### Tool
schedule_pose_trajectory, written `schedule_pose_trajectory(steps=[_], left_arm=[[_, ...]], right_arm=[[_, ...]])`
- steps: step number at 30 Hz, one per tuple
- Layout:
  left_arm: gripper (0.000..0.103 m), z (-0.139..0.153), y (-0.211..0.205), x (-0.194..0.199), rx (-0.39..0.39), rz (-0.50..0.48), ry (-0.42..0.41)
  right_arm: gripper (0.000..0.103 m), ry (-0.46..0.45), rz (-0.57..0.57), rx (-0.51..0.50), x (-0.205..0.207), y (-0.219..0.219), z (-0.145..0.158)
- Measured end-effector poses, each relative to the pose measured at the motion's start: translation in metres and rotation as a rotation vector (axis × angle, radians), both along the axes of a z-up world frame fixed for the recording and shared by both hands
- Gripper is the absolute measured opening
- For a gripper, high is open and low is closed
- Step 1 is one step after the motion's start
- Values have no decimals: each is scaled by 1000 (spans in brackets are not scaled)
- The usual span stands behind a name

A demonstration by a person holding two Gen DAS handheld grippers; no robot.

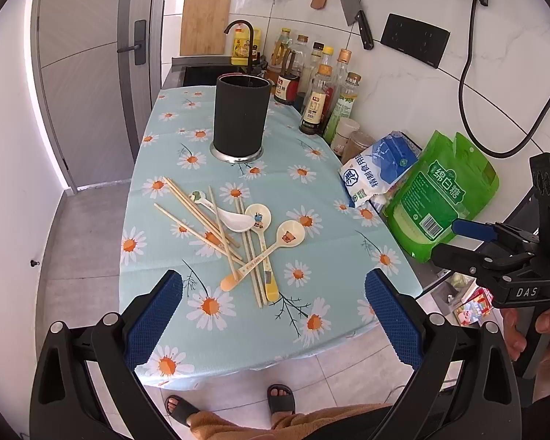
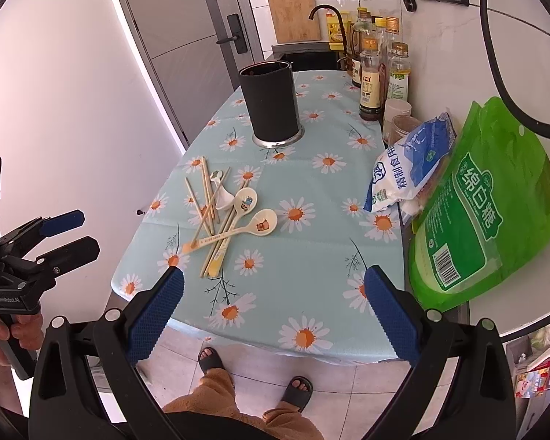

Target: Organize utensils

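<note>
A pile of wooden chopsticks (image 1: 198,216) and three spoons lies on the daisy tablecloth (image 1: 311,264): a white spoon (image 1: 234,220) and two cream cartoon spoons (image 1: 271,245). The pile also shows in the right wrist view (image 2: 220,216). A black cylindrical utensil holder (image 1: 240,115) stands upright behind them; it also shows in the right wrist view (image 2: 269,104). My left gripper (image 1: 273,286) is open and empty, held above the table's near edge, just short of the pile. My right gripper (image 2: 273,286) is open and empty, to the right of the pile.
Sauce and oil bottles (image 1: 317,102) line the back right by the wall. A blue-white salt bag (image 1: 379,168) and a green sugar bag (image 1: 440,201) lie at the right edge. A sink with a faucet (image 1: 244,42) is behind the table. The person's sandalled feet (image 1: 280,398) are below.
</note>
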State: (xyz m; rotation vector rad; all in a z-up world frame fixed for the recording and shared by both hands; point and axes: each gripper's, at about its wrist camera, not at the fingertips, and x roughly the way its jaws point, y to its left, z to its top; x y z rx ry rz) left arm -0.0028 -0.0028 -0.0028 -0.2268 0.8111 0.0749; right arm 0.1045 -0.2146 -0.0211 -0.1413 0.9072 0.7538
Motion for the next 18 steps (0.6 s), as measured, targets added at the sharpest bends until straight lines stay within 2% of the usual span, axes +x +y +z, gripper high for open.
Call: schedule_pose_trajectory(steps=[7, 18], left_arm=[[97, 0, -1, -3, -5, 6, 6], [97, -1, -6, -3, 9, -3, 20]], right_arm=[[97, -8, 20, -8, -3, 3, -1], [97, 37, 22, 2, 0, 1, -7]])
